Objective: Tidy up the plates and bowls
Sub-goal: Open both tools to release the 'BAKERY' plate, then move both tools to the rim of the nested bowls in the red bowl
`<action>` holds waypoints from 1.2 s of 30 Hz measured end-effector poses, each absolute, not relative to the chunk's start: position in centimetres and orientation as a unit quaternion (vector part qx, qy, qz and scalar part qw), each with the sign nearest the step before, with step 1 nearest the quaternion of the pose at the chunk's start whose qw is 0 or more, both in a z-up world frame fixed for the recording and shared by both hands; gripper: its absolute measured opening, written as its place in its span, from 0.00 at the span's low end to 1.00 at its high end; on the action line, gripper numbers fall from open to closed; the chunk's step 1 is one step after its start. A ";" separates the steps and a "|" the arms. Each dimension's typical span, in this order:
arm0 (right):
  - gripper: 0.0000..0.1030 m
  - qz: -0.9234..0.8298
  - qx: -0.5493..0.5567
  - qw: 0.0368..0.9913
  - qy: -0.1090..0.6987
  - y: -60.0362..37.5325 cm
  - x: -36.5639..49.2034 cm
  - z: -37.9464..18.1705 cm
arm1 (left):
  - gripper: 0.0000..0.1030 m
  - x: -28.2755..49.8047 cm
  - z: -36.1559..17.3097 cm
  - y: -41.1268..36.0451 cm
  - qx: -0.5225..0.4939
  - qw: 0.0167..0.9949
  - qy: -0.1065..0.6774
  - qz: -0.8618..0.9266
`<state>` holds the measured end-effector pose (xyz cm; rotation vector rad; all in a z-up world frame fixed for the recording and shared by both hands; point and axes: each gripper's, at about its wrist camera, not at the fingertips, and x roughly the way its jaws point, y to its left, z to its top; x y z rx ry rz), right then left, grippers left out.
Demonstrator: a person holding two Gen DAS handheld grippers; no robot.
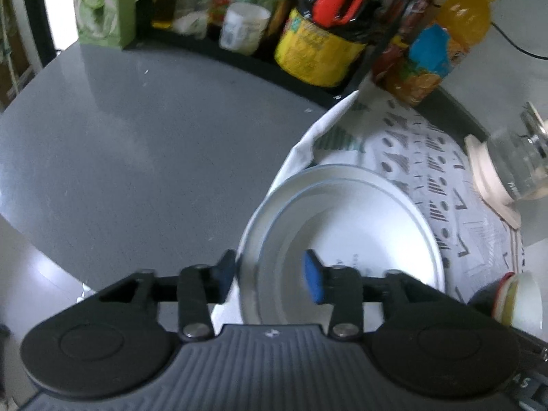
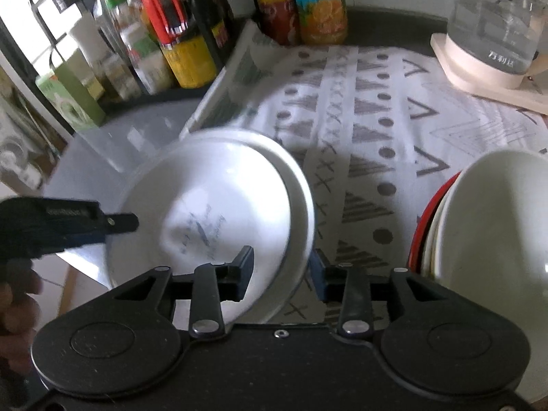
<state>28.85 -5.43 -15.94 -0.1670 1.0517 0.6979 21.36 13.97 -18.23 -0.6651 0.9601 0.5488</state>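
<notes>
Keep both tongs, left tongs [image 1: 270, 275] and right tongs [image 2: 282, 274], part open straddling opposite plate [image 2: 219, 205] rims without pinching, then draw clear of the stack.

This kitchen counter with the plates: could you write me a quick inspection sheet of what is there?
Surface: grey countertop, partly under a patterned cloth.
Job's things: two stacked white plates on the cloth's edge; stacked bowls to their right.
Clutter: sauce bottles, juice bottle, green carton, glass kettle.
Grippers: left gripper and right gripper each straddle the plates' rim, jaws apart, not pressing.
Cables: a dark cable behind the juice bottle.
Surroundings: pale wall; a hand at the edge.
</notes>
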 end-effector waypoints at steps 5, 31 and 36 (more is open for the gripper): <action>0.55 0.337 -0.051 0.813 0.471 -6.2 28.7 -13.5 | 0.67 22.3 -16.0 12.7 -0.285 0.821 0.436 0.236; 0.91 0.214 0.060 0.892 0.394 -17.8 30.1 -8.1 | 0.82 29.3 -11.7 3.5 -0.219 0.861 0.453 0.069; 0.92 0.188 0.072 0.896 0.395 -19.8 30.1 -8.1 | 0.82 30.6 -11.8 1.8 -0.215 0.860 0.461 0.040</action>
